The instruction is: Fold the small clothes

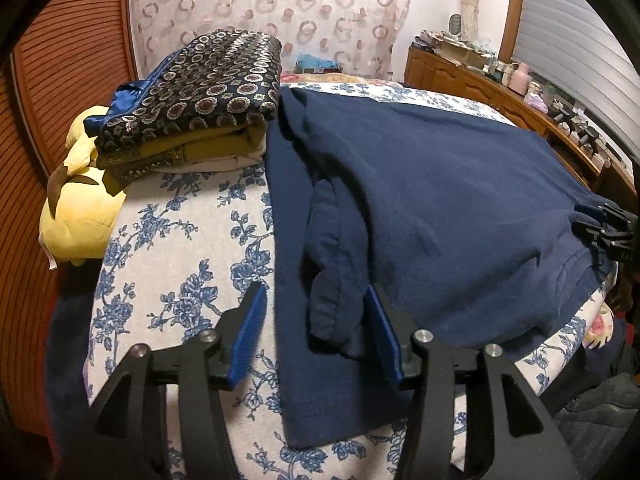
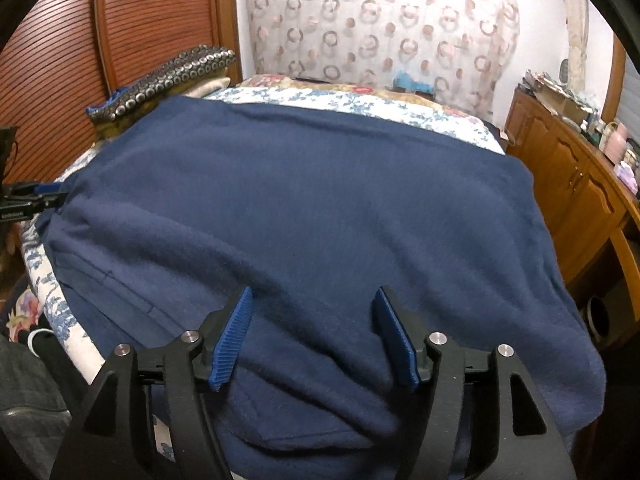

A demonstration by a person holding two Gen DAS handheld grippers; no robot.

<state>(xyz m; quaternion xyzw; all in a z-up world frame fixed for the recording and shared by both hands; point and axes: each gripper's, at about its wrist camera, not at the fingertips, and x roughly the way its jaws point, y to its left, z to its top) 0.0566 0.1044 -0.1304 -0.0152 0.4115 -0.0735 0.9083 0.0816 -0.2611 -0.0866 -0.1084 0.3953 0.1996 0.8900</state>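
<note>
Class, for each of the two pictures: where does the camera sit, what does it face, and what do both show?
Left wrist: rides the left tool, facing the navy garment's left edge and the folded pile; right tool shows.
Right wrist: rides the right tool, over the garment's near hem; left tool shows.
Shared: garment, pile, curtain.

No text is showing legibly; small white lettering on the left gripper (image 2: 28, 204), at nine o'clock, is blurring beyond reading.
</note>
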